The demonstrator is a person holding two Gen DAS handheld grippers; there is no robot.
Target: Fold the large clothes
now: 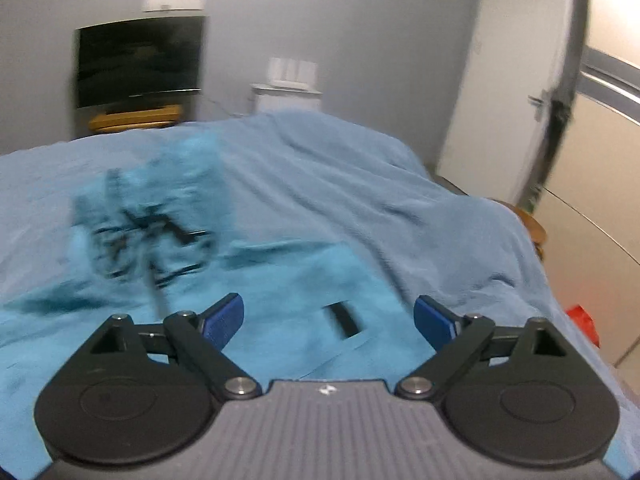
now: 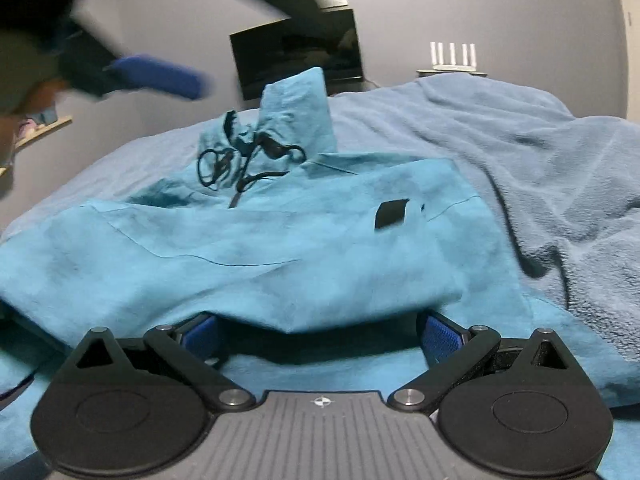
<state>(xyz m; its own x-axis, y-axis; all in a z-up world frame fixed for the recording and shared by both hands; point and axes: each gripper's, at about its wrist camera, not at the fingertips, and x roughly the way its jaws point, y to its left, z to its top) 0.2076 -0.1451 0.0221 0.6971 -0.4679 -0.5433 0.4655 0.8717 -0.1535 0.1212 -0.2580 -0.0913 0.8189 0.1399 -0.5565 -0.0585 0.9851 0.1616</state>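
A large teal hooded garment lies on the bed, folded over on itself, with black drawstrings near its hood and a black patch on the chest. My left gripper hovers above the chest, jaws wide open, nothing between the pads. In the right wrist view the garment lies in a thick fold, its hood standing up. My right gripper is open at the near folded edge, which drapes over its fingertips. The left gripper's blurred blue finger shows at upper left.
A light blue fleece blanket covers the bed and bunches up on the right. A dark TV stands by the far wall. A white door and a red object are beyond the bed's right edge.
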